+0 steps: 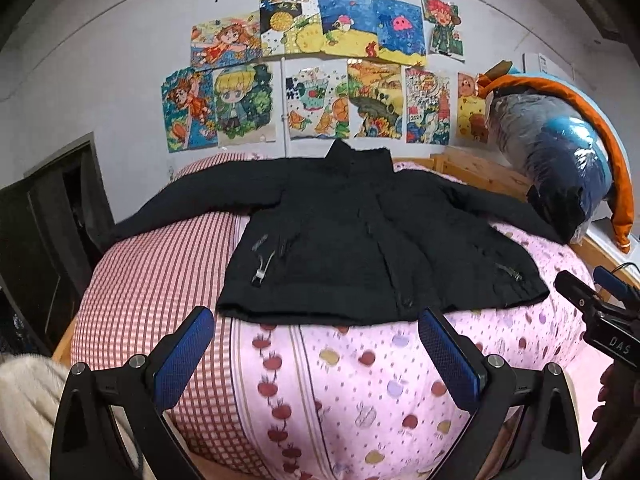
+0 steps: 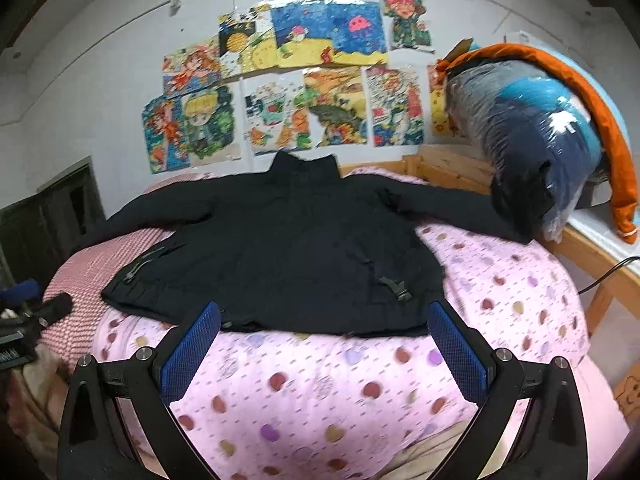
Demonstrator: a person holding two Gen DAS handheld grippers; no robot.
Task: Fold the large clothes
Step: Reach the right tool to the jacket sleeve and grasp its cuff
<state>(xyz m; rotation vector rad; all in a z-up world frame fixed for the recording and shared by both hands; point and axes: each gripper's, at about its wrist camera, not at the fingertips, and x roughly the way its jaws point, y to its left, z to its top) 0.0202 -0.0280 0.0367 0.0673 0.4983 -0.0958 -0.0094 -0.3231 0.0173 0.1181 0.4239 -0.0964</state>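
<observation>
A bed (image 1: 340, 380) under pink fruit-print and red-checked covers, drawings taped on the white wall beyond.
Ahead of both sets of jaws lies a black padded jacket (image 1: 360, 240), front up, sleeves spread. It looks soft, bulky and limp; a sleeve cuff or hem corner seems the best hold. Left gripper (image 1: 316, 340) and right gripper (image 2: 326, 332) hover, jaws apart, empty.

1. We see the black jacket (image 1: 360, 232) with its right sleeve end hidden behind the plastic-wrapped bundle (image 1: 560, 160)
2. The other tongs (image 1: 600, 312) are cut off at the edge, their jaws hidden from us
3. The polka-dot bedding (image 2: 320, 380) looks blurred to us in the right wrist view
</observation>
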